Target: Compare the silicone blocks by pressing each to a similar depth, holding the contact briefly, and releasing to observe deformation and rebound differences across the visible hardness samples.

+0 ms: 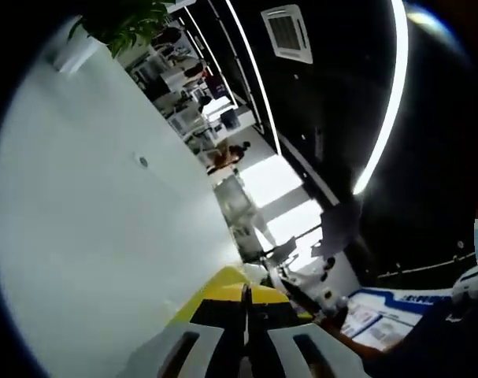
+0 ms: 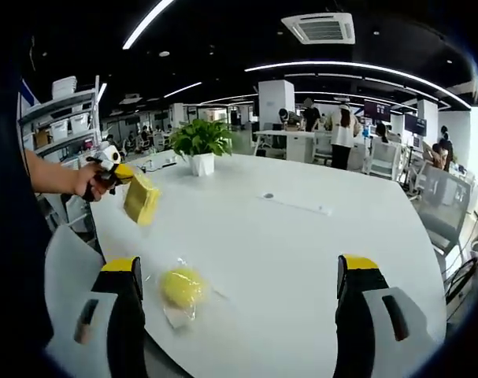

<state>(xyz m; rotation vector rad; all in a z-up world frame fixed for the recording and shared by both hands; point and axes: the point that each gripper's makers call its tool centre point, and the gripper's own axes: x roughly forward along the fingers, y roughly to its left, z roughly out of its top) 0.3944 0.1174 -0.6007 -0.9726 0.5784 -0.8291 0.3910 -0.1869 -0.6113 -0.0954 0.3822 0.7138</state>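
In the right gripper view, a round yellow silicone sample (image 2: 182, 287) lies in a clear bag on the white table (image 2: 301, 244), between the jaws of my right gripper (image 2: 239, 268), nearer the left jaw. That gripper is open wide and touches nothing. At the upper left, a hand holds my left gripper (image 2: 111, 172) in the air above the table's edge, shut on a flat yellow silicone block (image 2: 142, 198). In the left gripper view, that gripper (image 1: 246, 305) has its jaws close together, with the yellow block (image 1: 227, 285) pinched between them.
A potted plant (image 2: 201, 146) in a white pot stands at the far side of the table. Shelving (image 2: 61, 118) with boxes rises on the left, and office chairs (image 2: 439, 205) stand to the right. People stand at desks in the background.
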